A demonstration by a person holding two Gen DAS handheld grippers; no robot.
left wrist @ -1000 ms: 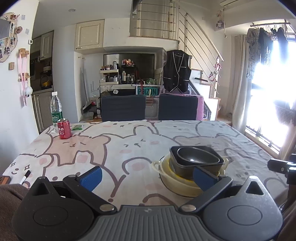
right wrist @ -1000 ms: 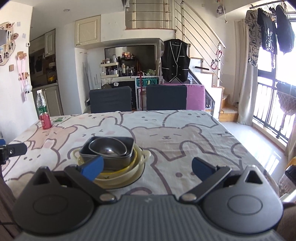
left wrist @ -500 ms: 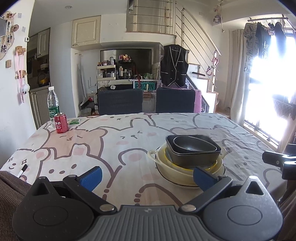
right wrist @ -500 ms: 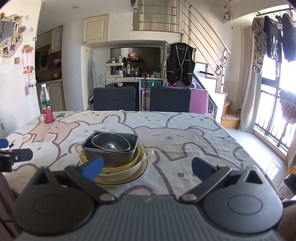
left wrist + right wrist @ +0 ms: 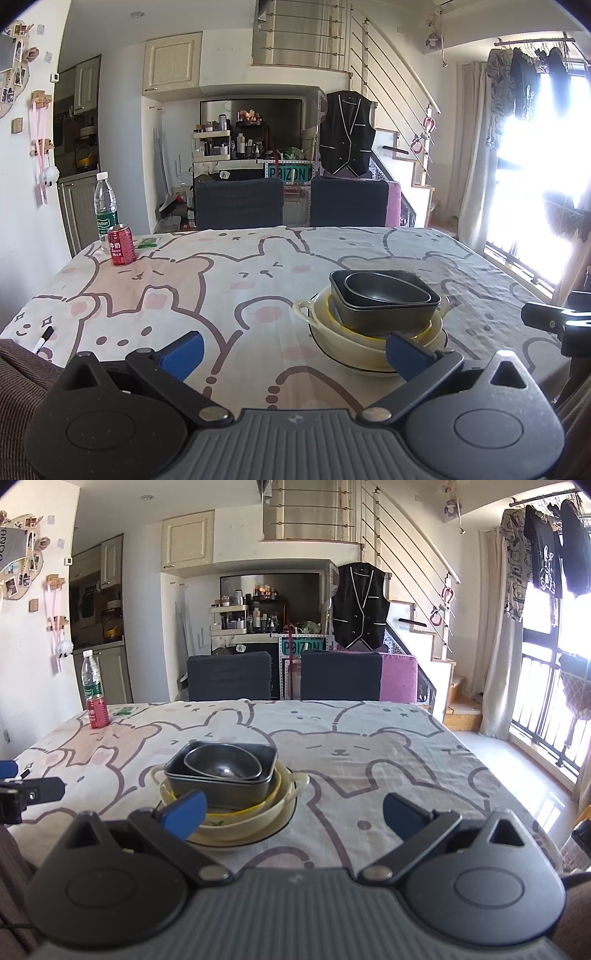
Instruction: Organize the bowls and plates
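Nearest, both tools hover at the table's [image 5: 258,266] near edge: the left gripper [image 5: 293,349] and the right gripper [image 5: 293,814] each stand spread wide with nothing between the blue pads. Just beyond them, toward the near edge and roughly mid-width, sits the stack of bowls and plates [image 5: 227,794]: two dark nested pans atop yellow and cream dishes, the lowest with small handles. It probably lifts heavy, rigid and slick, and chips easily, so the top pan's rim [image 5: 384,291] is the likeliest hold. Nothing crowds it; a marker [image 5: 45,338] lies at the left edge, and a red can [image 5: 120,249] and water bottle [image 5: 105,206] stand at the far left corner.
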